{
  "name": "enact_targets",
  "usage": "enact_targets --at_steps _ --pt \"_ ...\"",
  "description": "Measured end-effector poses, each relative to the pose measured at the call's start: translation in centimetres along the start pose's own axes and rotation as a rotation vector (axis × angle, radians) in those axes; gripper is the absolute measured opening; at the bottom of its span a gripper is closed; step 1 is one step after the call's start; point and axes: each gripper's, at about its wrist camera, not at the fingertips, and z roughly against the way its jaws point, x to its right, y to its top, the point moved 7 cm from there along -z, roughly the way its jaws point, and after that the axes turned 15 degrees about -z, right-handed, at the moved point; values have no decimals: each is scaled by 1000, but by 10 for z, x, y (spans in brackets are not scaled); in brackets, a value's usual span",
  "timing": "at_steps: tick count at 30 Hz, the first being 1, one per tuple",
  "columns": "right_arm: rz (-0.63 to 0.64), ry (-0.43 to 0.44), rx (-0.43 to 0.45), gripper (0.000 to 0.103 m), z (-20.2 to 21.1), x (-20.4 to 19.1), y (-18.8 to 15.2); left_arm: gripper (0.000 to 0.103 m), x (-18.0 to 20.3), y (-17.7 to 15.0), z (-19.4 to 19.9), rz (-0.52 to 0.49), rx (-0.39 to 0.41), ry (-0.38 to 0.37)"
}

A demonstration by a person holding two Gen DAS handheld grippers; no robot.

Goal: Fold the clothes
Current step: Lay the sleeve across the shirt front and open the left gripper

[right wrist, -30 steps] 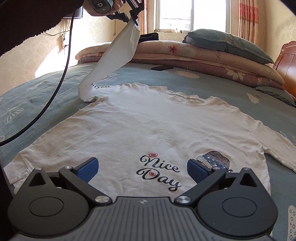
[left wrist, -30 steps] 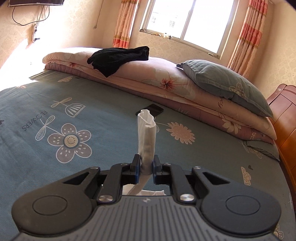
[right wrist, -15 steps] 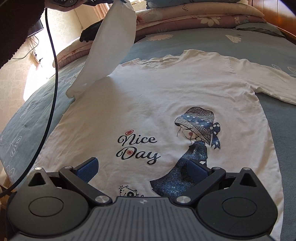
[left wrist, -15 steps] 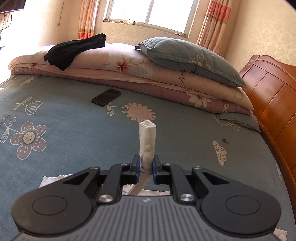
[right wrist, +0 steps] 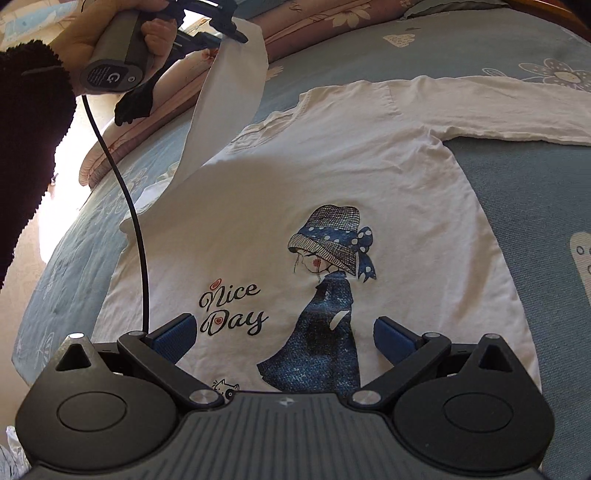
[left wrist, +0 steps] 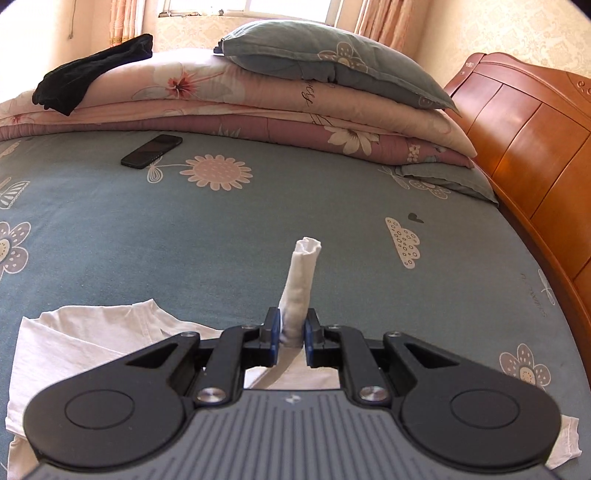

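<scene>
A white long-sleeved shirt [right wrist: 332, 177] with a girl in a hat and "Nice Day" printed on it lies flat, front up, on the blue flowered bedsheet [right wrist: 517, 206]. My left gripper [left wrist: 291, 332] is shut on the cuff of its left sleeve [left wrist: 301, 284], which sticks out past the pads as a rolled tube. In the right wrist view that sleeve [right wrist: 229, 92] hangs lifted over the shirt's shoulder from the left gripper [right wrist: 231, 29]. The right sleeve [right wrist: 517, 110] lies stretched out to the right. My right gripper [right wrist: 283, 338] hovers open above the hem, nothing between its pads.
A black phone [left wrist: 151, 150] lies on the sheet near folded pink quilts [left wrist: 258, 110]. On them rest a grey-blue pillow [left wrist: 332, 62] and a black garment [left wrist: 92, 77]. A wooden headboard [left wrist: 535, 147] runs along the right. A black cable [right wrist: 136, 229] hangs from the left gripper's handle.
My left gripper has carried the sleeve cuff rightward and lower, over the shirt body. The right gripper has rolled and shifted, so the printed girl now sits between its open fingers.
</scene>
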Motion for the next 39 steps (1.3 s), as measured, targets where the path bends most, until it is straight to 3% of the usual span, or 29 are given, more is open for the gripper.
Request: enact_targets --at_steps 5,10,27,33,39 --pt "-176 -26 68 103 10 33 23 11 25 -19 -19 -31 -40 -32" --pt "-318 31 48 103 14 53 34 11 51 -40 -37 -81 -70 -35" --pt "-345 44 53 103 16 59 37 14 104 -80 -49 -298 -83 -2" --pt "-346 39 57 103 13 60 39 33 113 -91 -49 -344 -97 -40" --pt "-366 18 83 103 13 58 39 46 117 -99 -15 -428 -26 -82"
